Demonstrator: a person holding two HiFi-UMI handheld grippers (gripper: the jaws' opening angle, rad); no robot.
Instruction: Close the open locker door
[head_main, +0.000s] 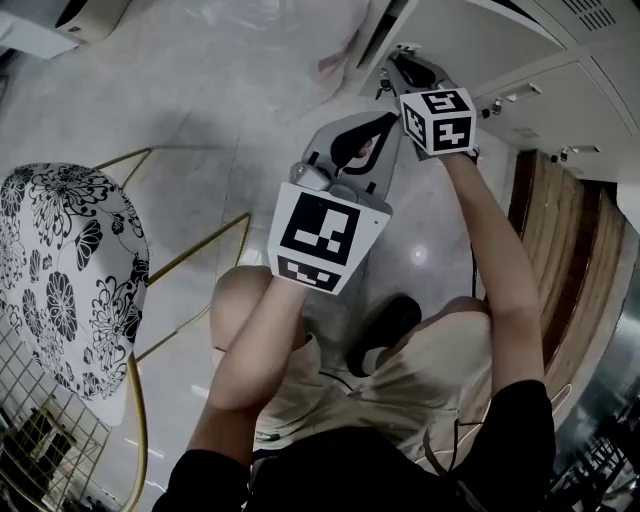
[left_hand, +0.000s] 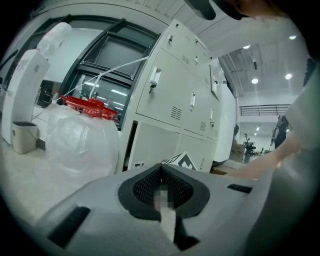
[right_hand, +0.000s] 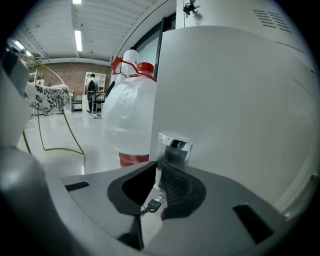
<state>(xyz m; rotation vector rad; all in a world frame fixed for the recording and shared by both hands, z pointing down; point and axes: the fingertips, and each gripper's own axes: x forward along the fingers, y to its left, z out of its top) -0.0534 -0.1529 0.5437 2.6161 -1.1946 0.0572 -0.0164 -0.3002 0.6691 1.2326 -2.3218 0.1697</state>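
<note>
Right gripper (right_hand: 156, 167): fingers drawn narrow, with the free edge of the open locker door (right_hand: 235, 110) running down into the slit between them. The pads appear to pinch that edge, though the contact itself is partly hidden by the finger bodies. A chrome lock barrel (right_hand: 175, 145) stands on the door just above the fingertips, and a small key (right_hand: 152, 204) hangs below them, in the hollow behind the pads. The door panel fills the space to the right of the fingers. To their left, further off, stands a bulging clear plastic bag (right_hand: 130, 115) with red at its top and base. Left gripper (left_hand: 161, 169): fingers closed together, pads meeting at the tip, nothing between them. It is held clear of the lockers. The grey locker bank (left_hand: 175, 100) rises ahead of and above these fingers, and the right gripper's marker cube shows just beyond their tip. From overhead, a floral-patterned chair (head_main: 60, 270) on a gold wire frame stands well off to the left of both grippers.
</note>
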